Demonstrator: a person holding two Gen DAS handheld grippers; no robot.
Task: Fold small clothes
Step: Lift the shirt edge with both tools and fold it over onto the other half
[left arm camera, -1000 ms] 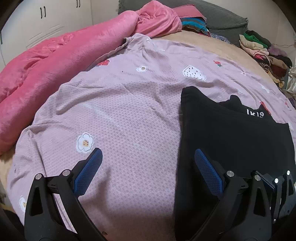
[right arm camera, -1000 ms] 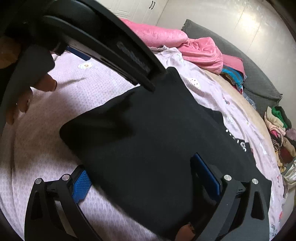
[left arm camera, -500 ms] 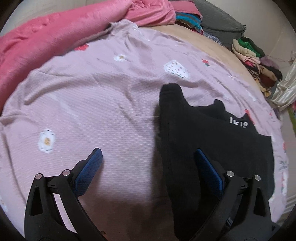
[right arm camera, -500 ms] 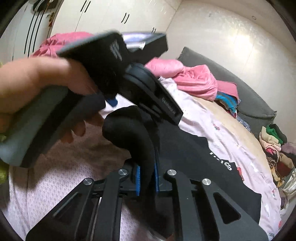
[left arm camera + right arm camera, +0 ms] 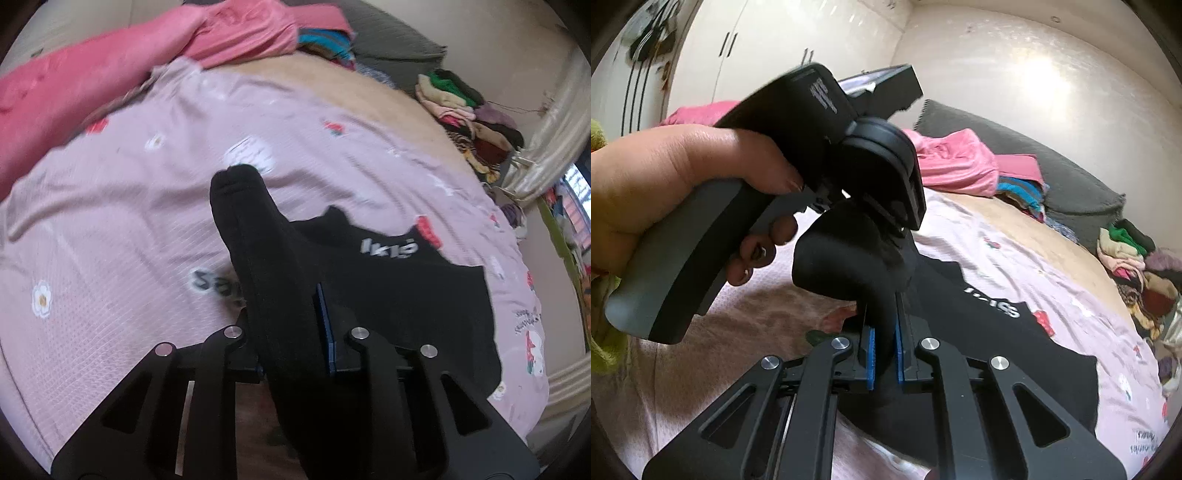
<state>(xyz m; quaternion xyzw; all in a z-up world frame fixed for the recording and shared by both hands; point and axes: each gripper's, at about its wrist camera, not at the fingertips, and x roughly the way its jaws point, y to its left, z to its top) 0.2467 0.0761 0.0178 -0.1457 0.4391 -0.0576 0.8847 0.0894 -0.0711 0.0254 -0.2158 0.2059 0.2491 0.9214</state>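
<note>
Left hand-held gripper [image 5: 291, 332] closed narrow on a raised fold of the black cotton garment with white lettering [image 5: 388, 280]; fabric bunched between the blue pads and rising in a rounded hump ahead of them. Right hand-held gripper [image 5: 884, 354] likewise pinched tight on a lifted roll of the same black garment, blue pads [image 5: 870, 358] pressing either side of the cloth.

Rest of the garment spread flat on the lilac bedsheet printed with flowers and strawberries [image 5: 110, 229], trailing to the right of both grippers.

Seen only from the left wrist: white letters near the neckline read right way up, dark printed lettering on the sheet [image 5: 216, 290] just left of the held fold, a pale curtain [image 5: 546, 147] at the far right edge.

Seen only from the right wrist: the person's left hand [image 5: 683, 192] wrapped round the grey-and-black handle of the left gripper, which crosses the upper left of the frame just above the lifted roll; white wardrobe doors with dark handles [image 5: 768, 48] behind; glossy pale wall.

Common to both views: rumpled pink fleece blanket [image 5: 110, 62] at the far side of the bed, grey cushion [image 5: 1034, 158], heap of mixed folded clothes [image 5: 469, 114] at the right.
</note>
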